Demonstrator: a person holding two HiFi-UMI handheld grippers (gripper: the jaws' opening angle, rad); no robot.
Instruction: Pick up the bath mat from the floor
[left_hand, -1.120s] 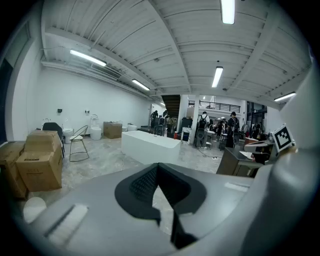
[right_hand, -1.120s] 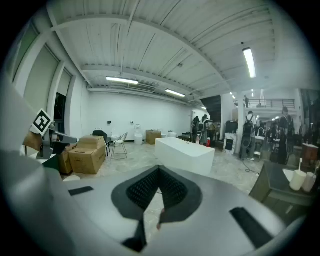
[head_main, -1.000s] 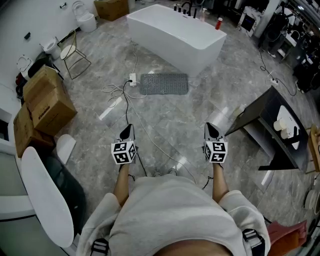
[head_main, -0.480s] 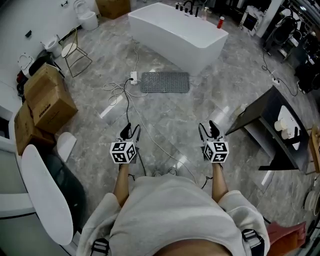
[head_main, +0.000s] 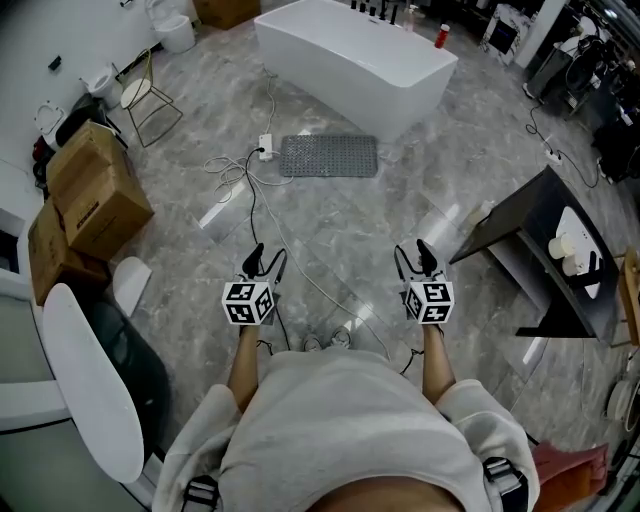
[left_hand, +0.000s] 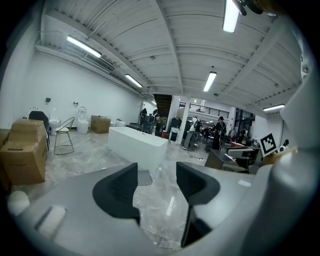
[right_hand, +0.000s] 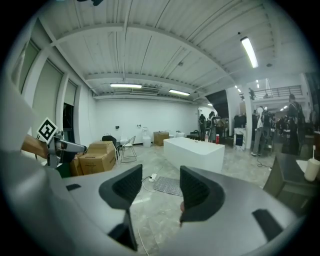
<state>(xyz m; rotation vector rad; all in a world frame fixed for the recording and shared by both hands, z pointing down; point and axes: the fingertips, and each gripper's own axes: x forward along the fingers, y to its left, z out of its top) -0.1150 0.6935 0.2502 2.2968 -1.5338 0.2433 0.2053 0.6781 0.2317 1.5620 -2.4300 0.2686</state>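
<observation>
Fingers (left_hand: 117, 192) of left gripper (left_hand: 156, 172) opening empty, overlapping mat (left_hand: 144, 178).

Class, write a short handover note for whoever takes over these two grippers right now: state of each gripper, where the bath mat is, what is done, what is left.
Left gripper: jaws opening, nothing between them, held above the floor.
Right gripper: jaws opening, also empty.
Bath mat: grey, lying flat on the floor beside the white bathtub, well ahead of both grippers. A power strip lies just left of it, and its cable trails toward the grippers.
Done: nothing yet; the mat is untouched.
Left: approach, lower a gripper to a mat edge, close on it and lift, probably keeping clear of the cable.
</observation>
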